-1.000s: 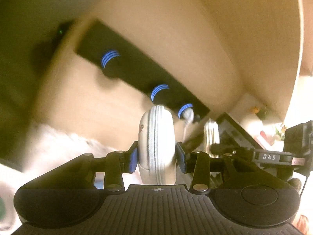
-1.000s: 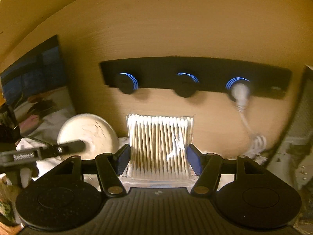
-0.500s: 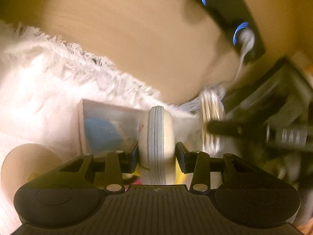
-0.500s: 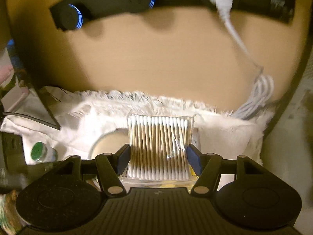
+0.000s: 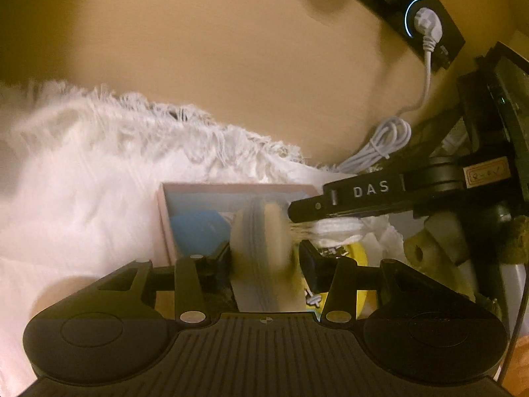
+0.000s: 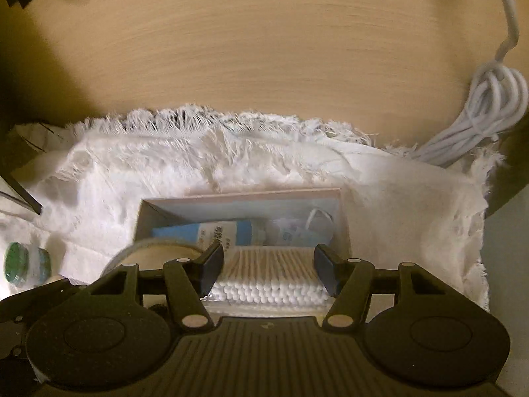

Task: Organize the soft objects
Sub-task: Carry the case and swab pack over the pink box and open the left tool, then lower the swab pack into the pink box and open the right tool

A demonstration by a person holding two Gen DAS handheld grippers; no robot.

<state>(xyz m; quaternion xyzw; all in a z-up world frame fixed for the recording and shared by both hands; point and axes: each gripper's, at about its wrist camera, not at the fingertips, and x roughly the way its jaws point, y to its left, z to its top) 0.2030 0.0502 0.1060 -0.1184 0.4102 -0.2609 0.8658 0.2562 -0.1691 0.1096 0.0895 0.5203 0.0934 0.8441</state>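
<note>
Round zippered pouch (image 5: 261,251), blurred, is seen edge-on betw. the fingers (image 5: 312,264) of left gripper (image 5: 264,258); contact w/ the pads can't be judged. Pink-rimmed box (image 5: 231,188) is seen just beyond the tips, on fringed white cloth (image 5: 99,178). Right gripper (image 5: 334,213), marked DAS, is seen right of the fingers over a cotton swab pack (image 5: 337,228).
</note>
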